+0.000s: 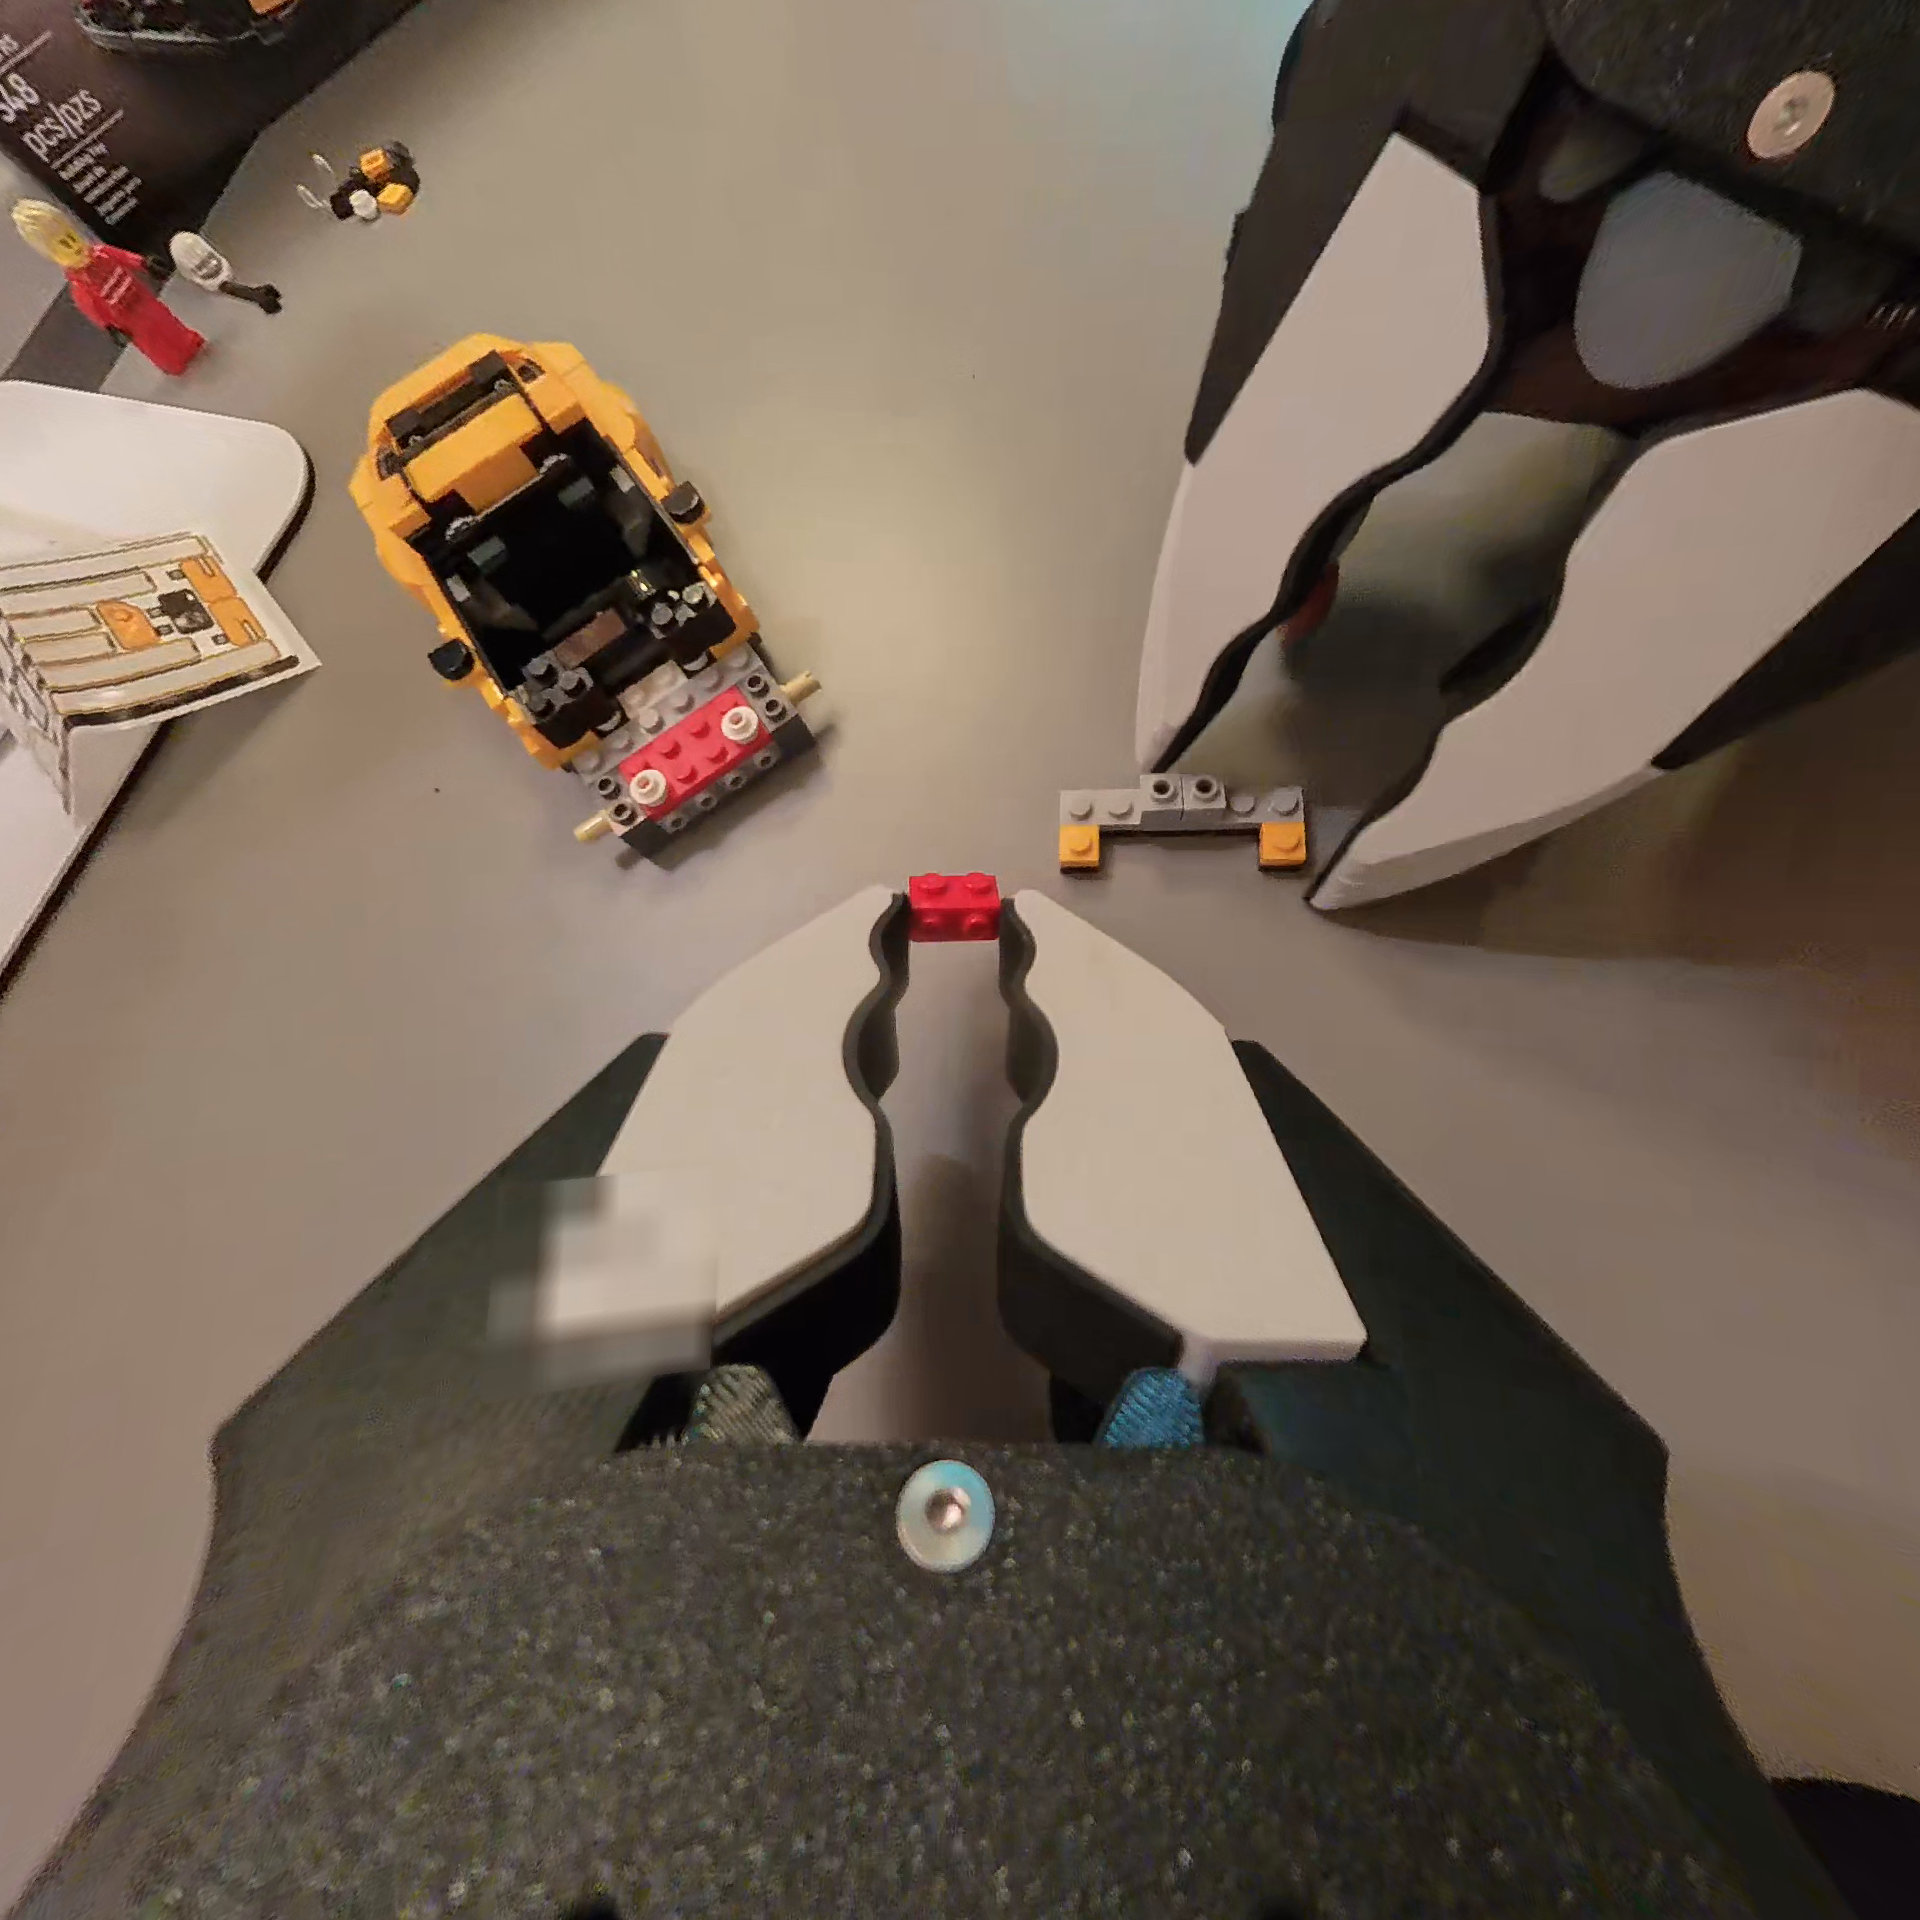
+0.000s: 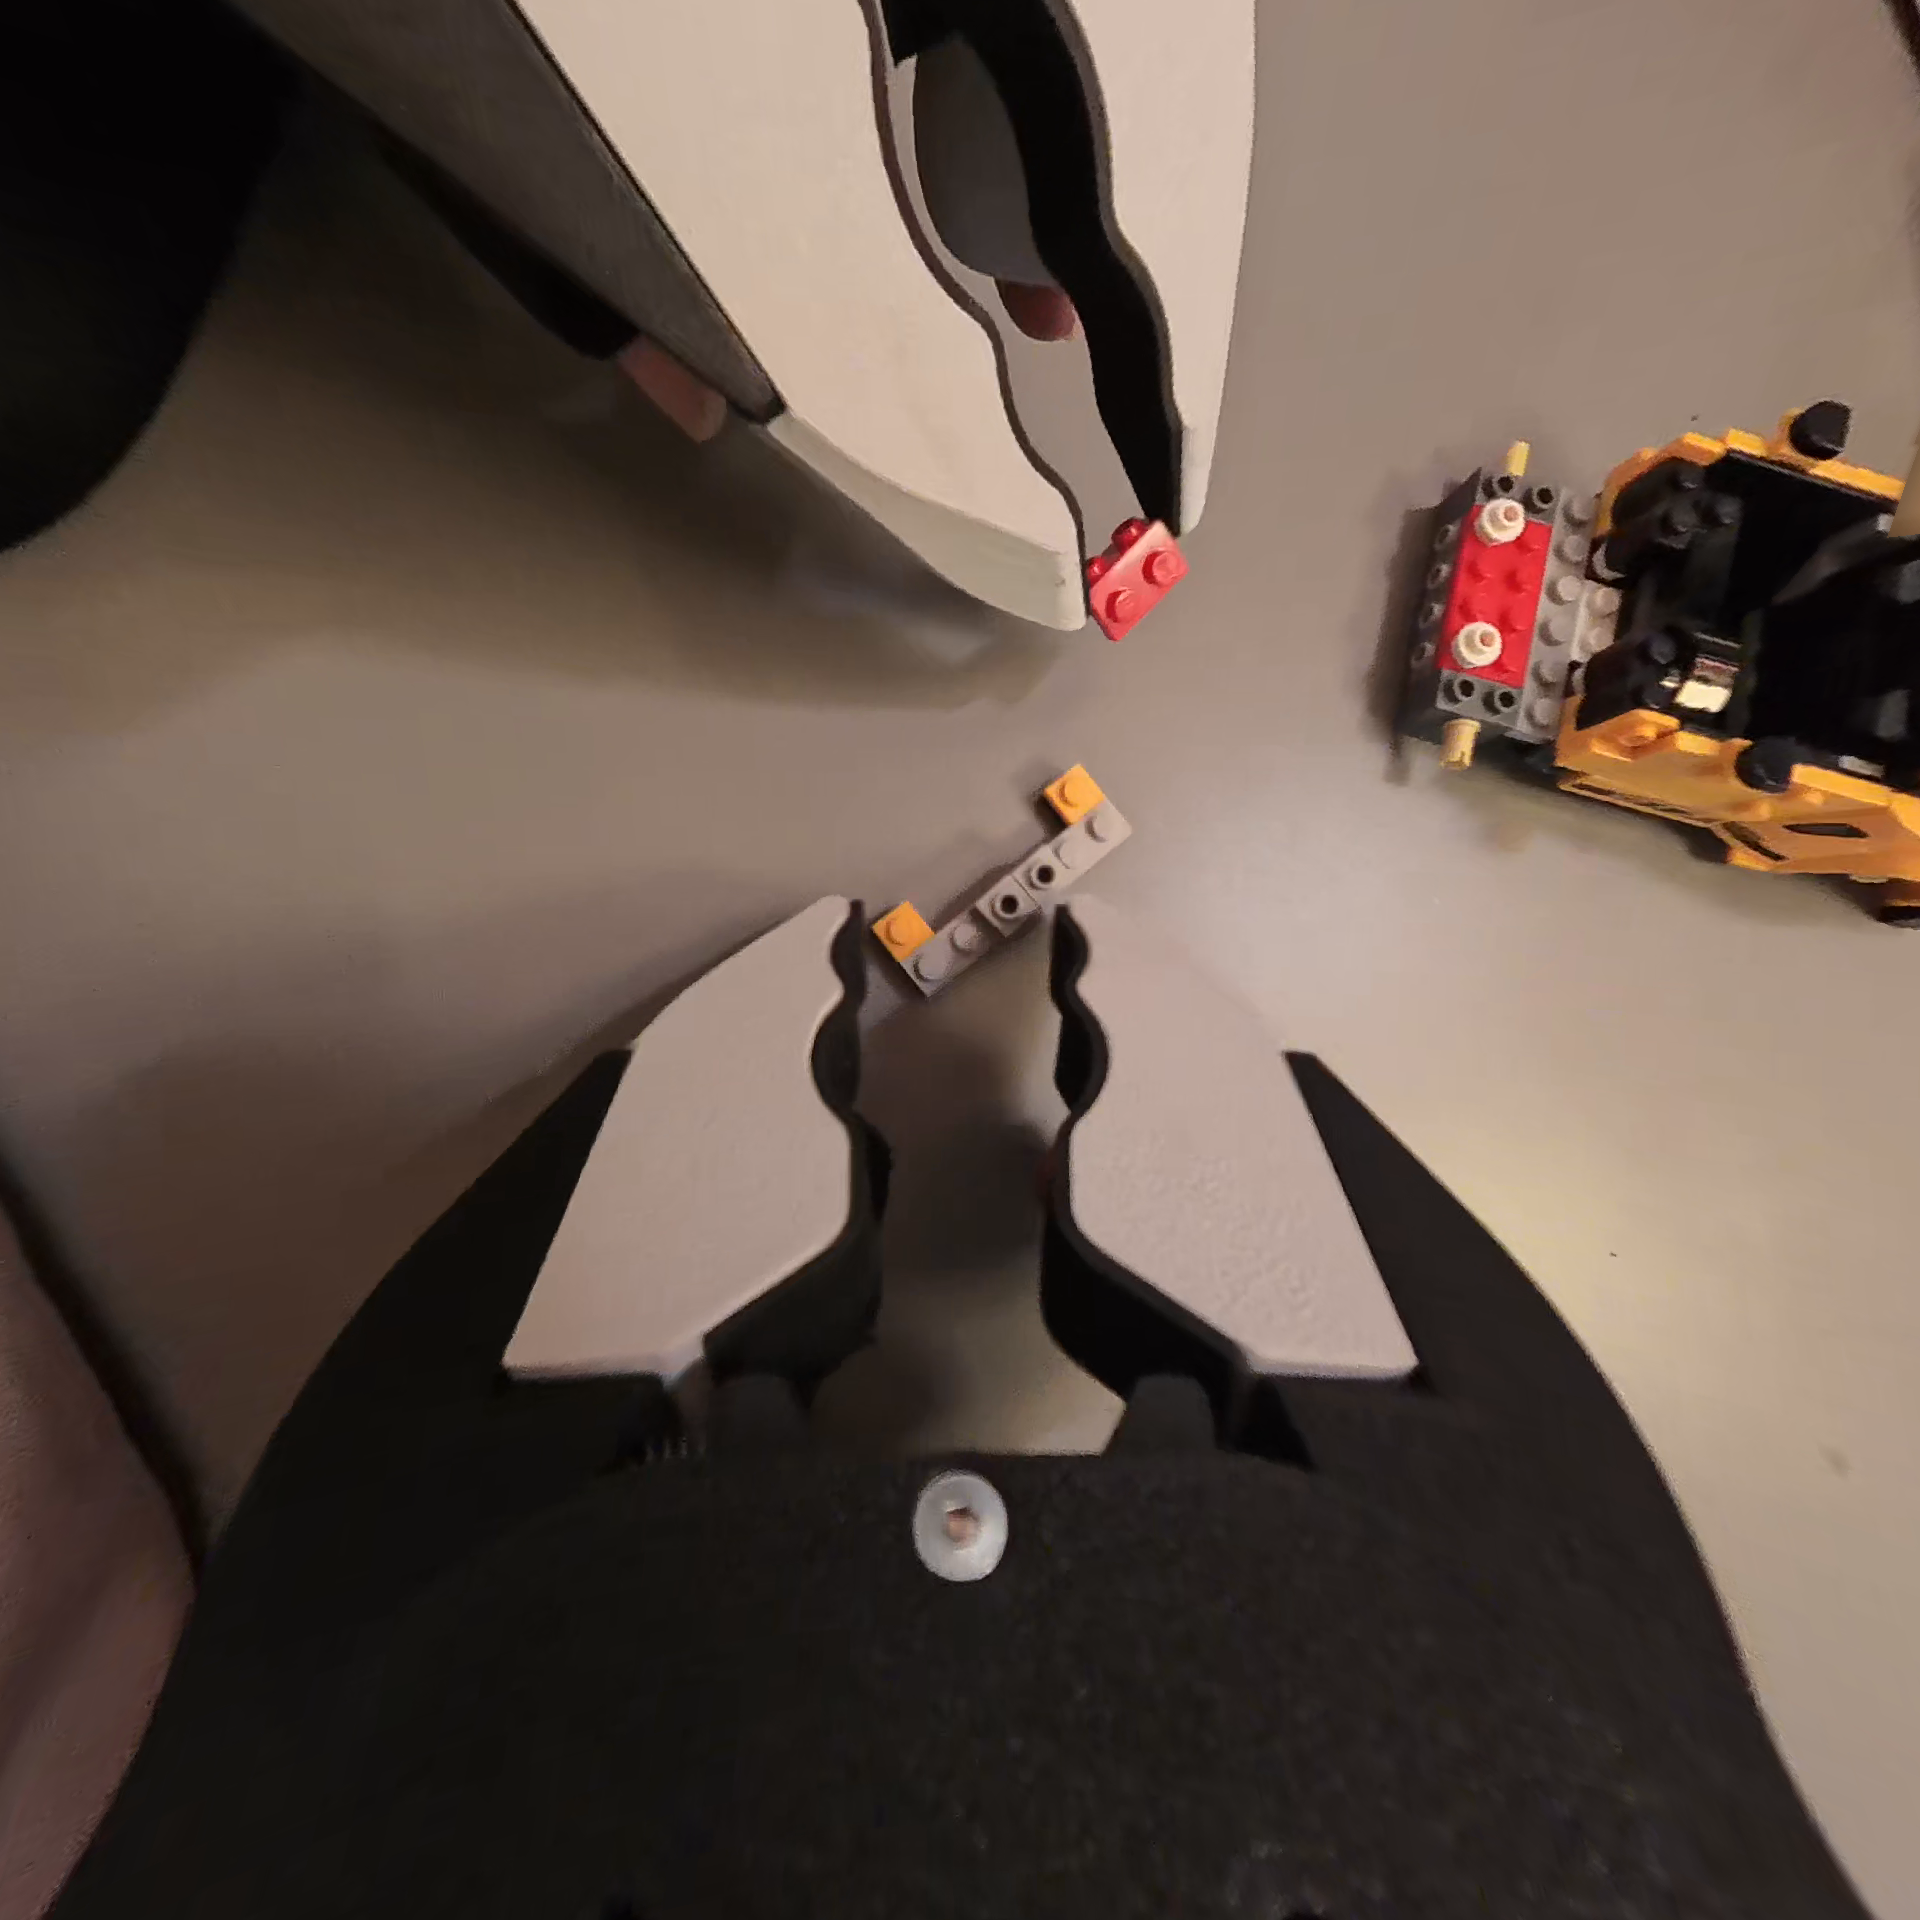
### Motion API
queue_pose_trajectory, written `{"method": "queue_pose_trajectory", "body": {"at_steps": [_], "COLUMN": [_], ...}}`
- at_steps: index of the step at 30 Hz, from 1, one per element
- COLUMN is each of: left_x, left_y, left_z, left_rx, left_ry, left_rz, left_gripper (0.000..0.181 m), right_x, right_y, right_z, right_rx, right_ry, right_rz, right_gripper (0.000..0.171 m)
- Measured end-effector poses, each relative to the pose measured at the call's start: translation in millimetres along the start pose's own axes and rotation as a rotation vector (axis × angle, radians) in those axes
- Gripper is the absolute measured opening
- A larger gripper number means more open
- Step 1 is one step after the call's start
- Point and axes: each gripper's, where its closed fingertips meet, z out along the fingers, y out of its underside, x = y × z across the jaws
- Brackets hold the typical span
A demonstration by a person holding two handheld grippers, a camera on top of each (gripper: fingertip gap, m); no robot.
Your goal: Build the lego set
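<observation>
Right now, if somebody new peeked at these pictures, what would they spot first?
Probably the small red brick pinched at the tips of the left gripper, right in the middle. Next comes the half-built yellow Lego car on the grey table, to the brick's left in the left wrist view. The open right gripper hovers by a little grey and orange piece.

The dark printed cardboard box (image 1: pixel 114 94) is chopped off by the top-left corner, and the white plastic tray (image 1: pixel 156 457) runs off the left edge. The half-built yellow brick car (image 2: pixel 1714 665) gets cut by the right edge. That tiny pile of black and orange loose bits (image 1: pixel 376 182)? Too small to make out.
</observation>
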Motion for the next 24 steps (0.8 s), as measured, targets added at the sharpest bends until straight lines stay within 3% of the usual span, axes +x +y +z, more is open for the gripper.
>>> {"method": "queue_pose_trajectory", "body": {"at_steps": [1, 5, 9, 13, 24], "left_x": [-0.4, 0.5, 2.2, 2.7, 6.1], "left_y": [-0.4, -3.1, -4.3, -3.6, -3.8], "left_z": [-0.8, -3.5, -4.3, -4.3, -2.9], "left_rx": [0.003, 0.017, 0.027, 0.031, 0.036], "left_ry": [-0.002, 0.002, 0.013, 0.021, 0.04], "left_rz": [-0.001, 0.0, -0.005, -0.017, -0.029], "left_gripper": [0.015, 0.016, 0.016, 0.016, 0.016], "right_x": [2.7, 6.1, 19.9, 27.6, 30.7], "right_y": [1.0, 6.4, 9.9, 7.4, -0.4], "right_z": [-0.3, -2.7, -4.2, 0.0, -6.8], "right_rx": [-0.009, -0.035, -0.021, -0.036, 0.071], "right_ry": [0.005, -0.152, -0.305, -0.399, -0.363], "right_rz": [-0.018, -0.202, -0.53, -0.57, -0.489], "right_gripper": [0.026, 0.02, 0.019, 0.019, 0.028]}}
